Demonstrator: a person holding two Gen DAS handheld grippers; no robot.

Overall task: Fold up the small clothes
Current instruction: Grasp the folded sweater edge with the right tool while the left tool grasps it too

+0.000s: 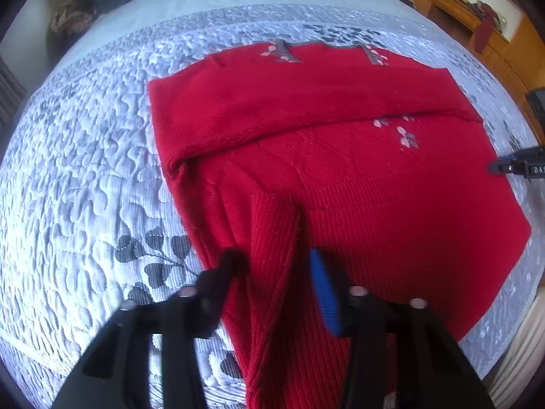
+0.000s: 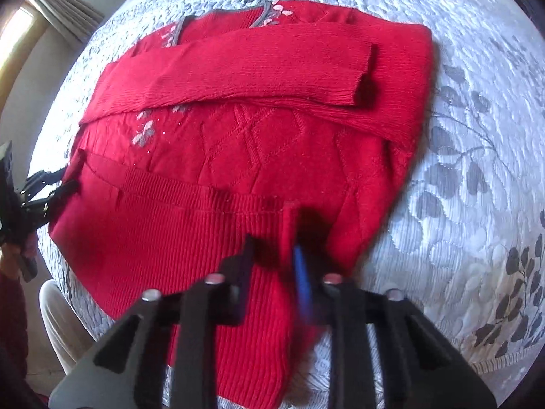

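Observation:
A red knit sweater (image 1: 323, 109) with grey collar trim and pink flower embroidery lies on the bed, both sleeves folded across its chest. It also shows in the right wrist view (image 2: 259, 136). My left gripper (image 1: 276, 259) is shut on a pinched ridge of the ribbed hem at the sweater's left bottom corner. My right gripper (image 2: 276, 248) is shut on a raised fold of the hem near the right bottom corner. The right gripper's tip shows at the right edge of the left wrist view (image 1: 517, 165), and the left gripper at the left edge of the right wrist view (image 2: 37, 191).
The bed is covered by a quilted grey-white bedspread (image 1: 85, 170) with dark leaf patterns. A wooden dresser (image 1: 483, 24) with clutter stands beyond the bed's far right. Dark clothes (image 1: 102, 0) lie at the far left. A curtain (image 2: 64, 10) hangs at the left.

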